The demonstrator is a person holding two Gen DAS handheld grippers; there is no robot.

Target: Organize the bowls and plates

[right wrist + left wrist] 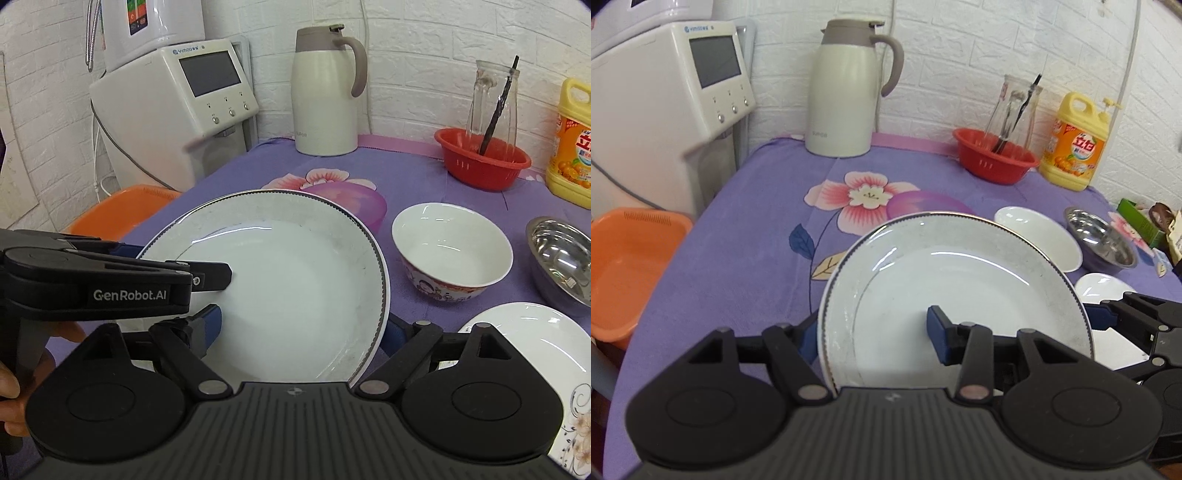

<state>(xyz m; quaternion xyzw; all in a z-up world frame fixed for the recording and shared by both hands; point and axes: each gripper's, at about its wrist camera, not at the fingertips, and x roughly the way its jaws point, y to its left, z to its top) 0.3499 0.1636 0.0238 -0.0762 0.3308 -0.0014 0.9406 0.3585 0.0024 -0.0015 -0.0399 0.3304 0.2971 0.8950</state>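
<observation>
over the purple cloth both tools pinch one grey-rimmed plate (960, 280): left gripper (875, 332) on its left rim, right gripper (303, 332) on its right; painted bowl (452, 251), steel bowl (565, 254) and flowered plate (532, 343) still lie unsorted.

I read "GenRobot.AI" in white on the left gripper (212, 293), "SUPOR" low on the thermos jug (846, 96), and "立白" on the yellow detergent bottle (1075, 144).
</observation>
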